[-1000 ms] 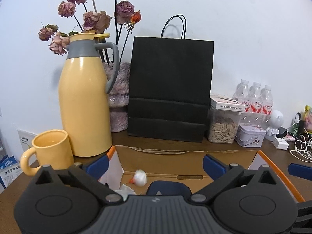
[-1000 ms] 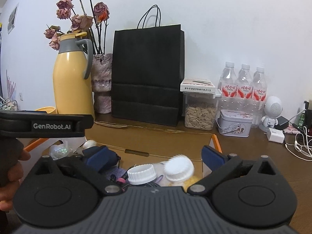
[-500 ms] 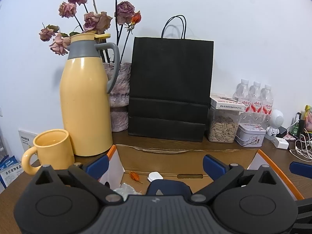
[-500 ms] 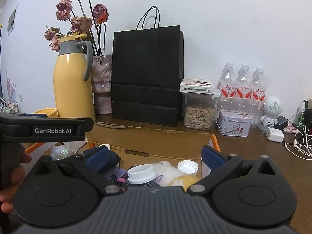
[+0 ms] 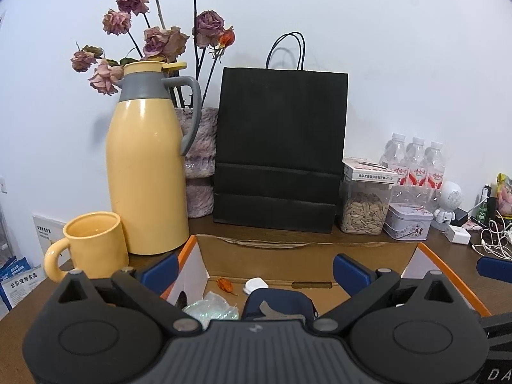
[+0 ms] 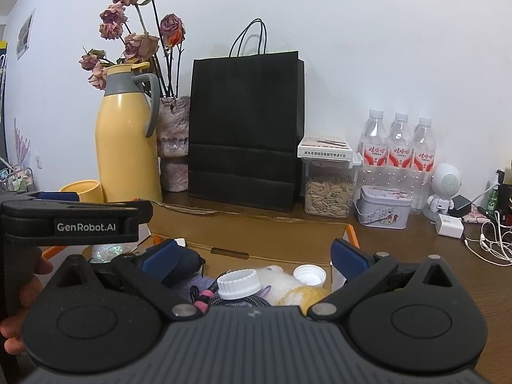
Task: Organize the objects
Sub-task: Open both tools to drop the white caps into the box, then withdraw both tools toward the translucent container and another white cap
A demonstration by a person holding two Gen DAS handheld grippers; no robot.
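Observation:
An open cardboard box [image 5: 281, 260] with orange-edged flaps sits in front of me; it also shows in the right wrist view [image 6: 275, 240]. Inside lie a dark blue pouch [image 5: 278, 304], a small white case [image 5: 256, 284], an orange scrap [image 5: 224, 284] and a shiny plastic bag [image 5: 211, 308]. The right wrist view shows a white-capped bottle [image 6: 238, 284], a loose white cap [image 6: 308, 275], white fluff [image 6: 275, 276] and a yellow ball [image 6: 304, 296]. My left gripper [image 5: 256, 270] is open and empty above the box. My right gripper [image 6: 252, 254] is open and empty above it too.
At the back stand a yellow thermos [image 5: 145, 166], a yellow mug [image 5: 91, 249], a vase of dried roses [image 5: 200, 166], a black paper bag [image 5: 280, 150], a seed jar [image 5: 364, 208], a tin [image 5: 408, 225], water bottles [image 5: 416, 163], and chargers with cables [image 5: 489, 243] at right.
A white round-topped object that hung over the box in both views has dropped in; a small white case and a loose white cap now lie in the box. Both grippers stay open.

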